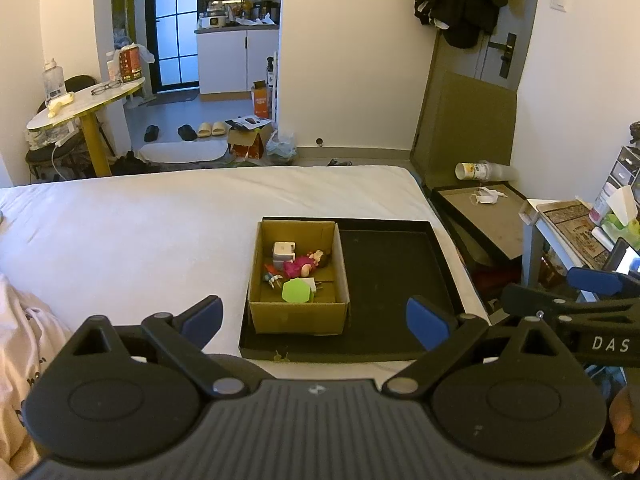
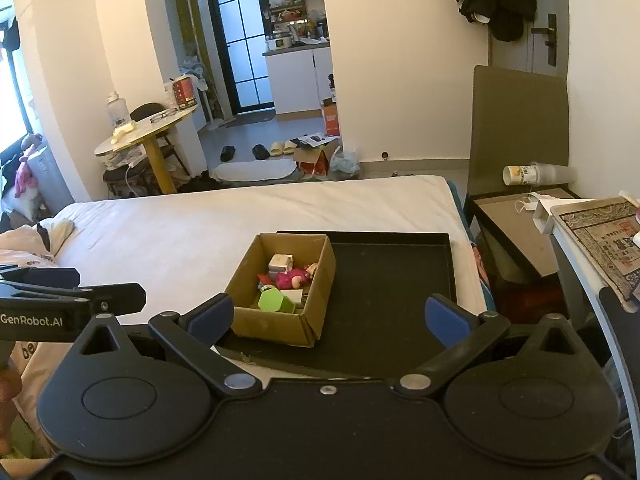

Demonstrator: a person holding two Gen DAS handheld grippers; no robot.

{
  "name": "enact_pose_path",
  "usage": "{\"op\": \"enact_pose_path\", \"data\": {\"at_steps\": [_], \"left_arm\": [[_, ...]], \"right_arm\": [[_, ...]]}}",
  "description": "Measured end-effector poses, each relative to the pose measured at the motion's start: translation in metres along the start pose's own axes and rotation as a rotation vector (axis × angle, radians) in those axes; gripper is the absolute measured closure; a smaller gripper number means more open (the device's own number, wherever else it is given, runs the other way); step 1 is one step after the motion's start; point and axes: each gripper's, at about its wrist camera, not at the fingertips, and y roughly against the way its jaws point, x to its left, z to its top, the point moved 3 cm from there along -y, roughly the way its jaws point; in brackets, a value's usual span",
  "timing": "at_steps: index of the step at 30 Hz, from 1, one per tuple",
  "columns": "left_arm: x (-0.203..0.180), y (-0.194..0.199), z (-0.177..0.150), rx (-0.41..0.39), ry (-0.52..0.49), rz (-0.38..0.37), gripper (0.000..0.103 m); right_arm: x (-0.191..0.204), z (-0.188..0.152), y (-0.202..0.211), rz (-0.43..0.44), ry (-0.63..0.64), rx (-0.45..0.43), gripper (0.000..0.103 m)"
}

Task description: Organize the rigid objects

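A brown cardboard box [image 1: 297, 314] [image 2: 272, 324] stands in the left part of a black tray [image 1: 388, 268] [image 2: 384, 280] on the white bed. Inside lie a green block [image 1: 297, 291] [image 2: 273, 301], a pink toy figure [image 1: 302, 266] [image 2: 291, 278], a white cube [image 1: 283, 252] [image 2: 280, 263], a white plug and small coloured pieces. My left gripper [image 1: 314, 322] hangs open just in front of the box, nothing between its blue pads [image 1: 204, 320]. My right gripper [image 2: 328, 320] is open too, spanning the box's near corner and the bare tray floor. Each gripper shows at the other view's edge.
The white mattress [image 1: 140, 232] stretches left and behind the tray. Right of the bed stand a low dark table [image 1: 480, 208] with a tipped cup [image 1: 474, 171], and a side table [image 2: 600, 236] with papers. A pale cloth [image 1: 16, 344] lies at the bed's near left.
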Motion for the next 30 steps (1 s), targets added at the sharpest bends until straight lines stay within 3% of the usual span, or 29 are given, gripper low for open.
{"op": "enact_pose_path", "data": {"at_steps": [30], "left_arm": [[0.0051, 0.0014, 0.0016, -0.004, 0.005, 0.005, 0.005]], "right_arm": [[0.0047, 0.0008, -0.0017, -0.027, 0.005, 0.004, 0.0]]}}
